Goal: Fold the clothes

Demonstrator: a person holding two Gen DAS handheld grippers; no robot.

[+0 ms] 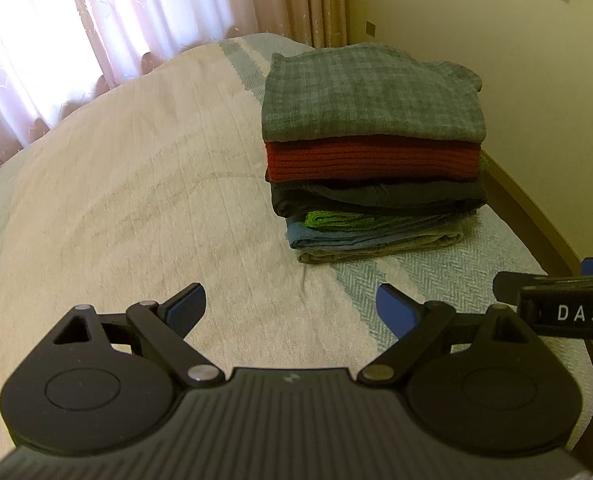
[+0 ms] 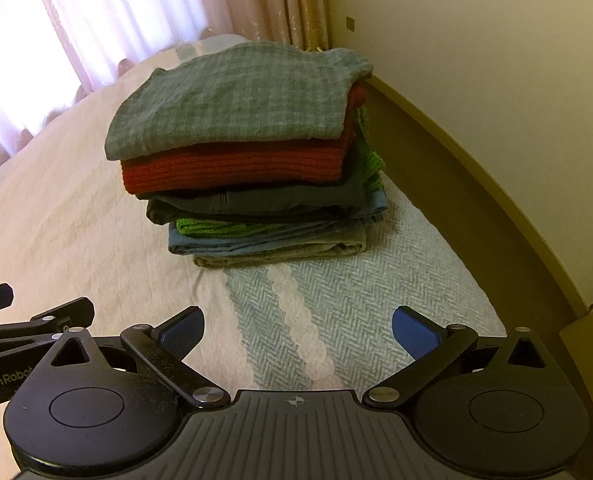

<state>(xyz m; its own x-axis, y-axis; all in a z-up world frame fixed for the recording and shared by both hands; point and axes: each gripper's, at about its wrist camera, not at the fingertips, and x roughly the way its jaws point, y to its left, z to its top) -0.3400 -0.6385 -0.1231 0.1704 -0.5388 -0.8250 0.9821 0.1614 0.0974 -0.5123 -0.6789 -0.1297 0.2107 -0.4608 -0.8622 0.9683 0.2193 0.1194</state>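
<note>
The left gripper (image 1: 290,306) and right gripper (image 2: 298,330) were both held with jaws spread wide and empty, side by side above the near part of the bed (image 1: 116,208). The stack of folded clothes (image 1: 372,156) sat further away toward the right edge of the bed, near the wall (image 1: 516,80), with a grey-green checked garment (image 2: 240,100) on top and a red knit (image 2: 236,168) directly beneath it.

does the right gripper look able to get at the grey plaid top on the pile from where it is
Probably yes. The right gripper is open and empty, and only bare bedspread lies between it and the pile. The grey plaid top sits uppermost with nothing on it; the left gripper hovers off to one side.
</note>
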